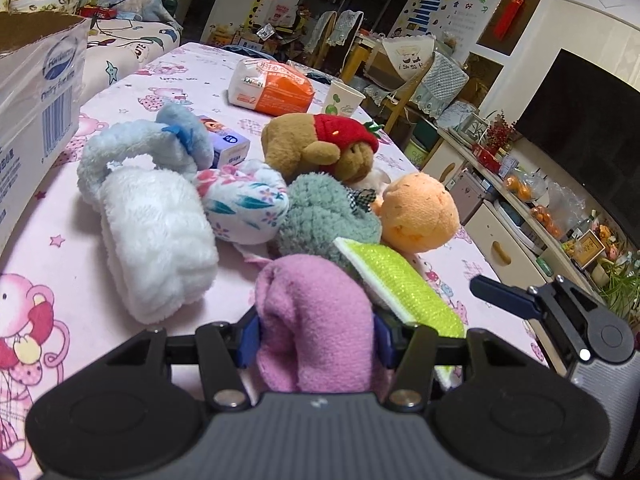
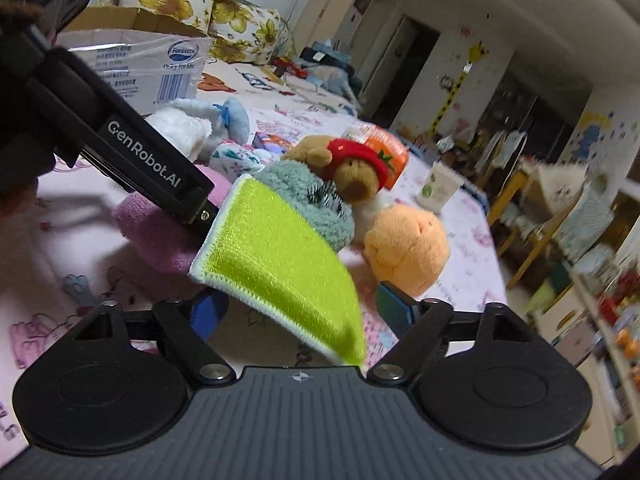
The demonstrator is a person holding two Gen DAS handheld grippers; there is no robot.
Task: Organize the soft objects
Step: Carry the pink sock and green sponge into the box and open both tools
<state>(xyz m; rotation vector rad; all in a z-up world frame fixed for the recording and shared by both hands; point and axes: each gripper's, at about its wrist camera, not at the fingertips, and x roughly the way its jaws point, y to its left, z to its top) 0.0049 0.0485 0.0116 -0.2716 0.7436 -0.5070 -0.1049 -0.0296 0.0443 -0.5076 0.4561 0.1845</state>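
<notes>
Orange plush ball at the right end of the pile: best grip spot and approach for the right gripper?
Take the orange plush ball across its round middle, coming from its open near-right side. It sits on the tablecloth with the bear in the strawberry hat and teal fluffy piece crowding its left and back. The right gripper likely has to drop the green cloth first.

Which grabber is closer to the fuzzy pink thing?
Left. The left gripper is clamped right around the pink fuzzy roll. The right gripper sits off to its side, open around the green cloth.
</notes>
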